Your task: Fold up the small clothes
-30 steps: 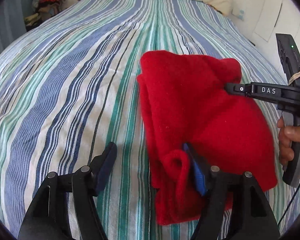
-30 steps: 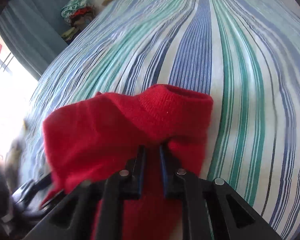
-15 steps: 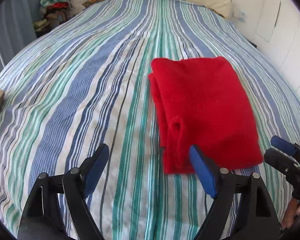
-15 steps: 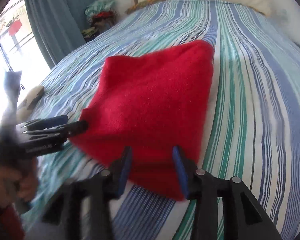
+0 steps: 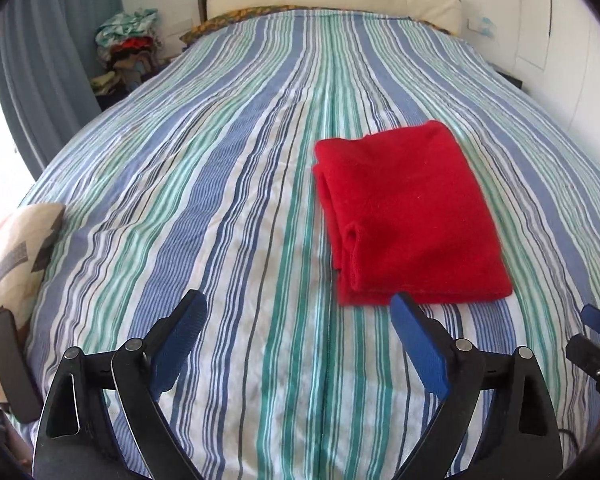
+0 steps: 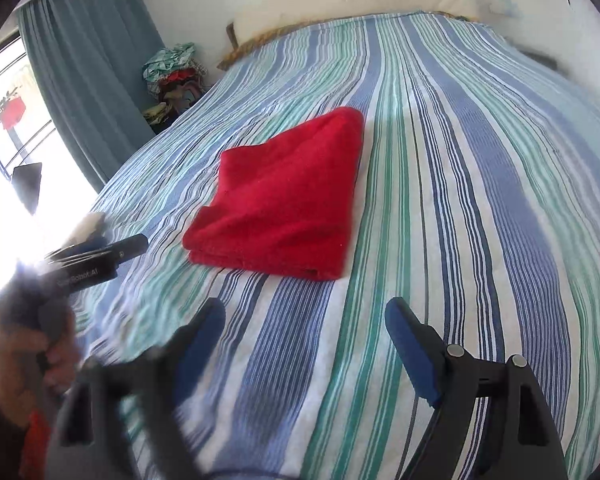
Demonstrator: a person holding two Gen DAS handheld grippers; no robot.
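Both of our grippers have let go of the red knitted garment (image 5: 410, 216) and pulled back toward us since a second ago. It now lies as a neat folded rectangle on the blue, green and white striped bedspread (image 5: 220, 184), so we judge this piece done; only moving on to another item remains. Our left gripper (image 5: 300, 344) stands wide open, holding nothing, clear of the cloth. Our right gripper (image 6: 304, 344) is likewise spread and empty, above the bedspread.
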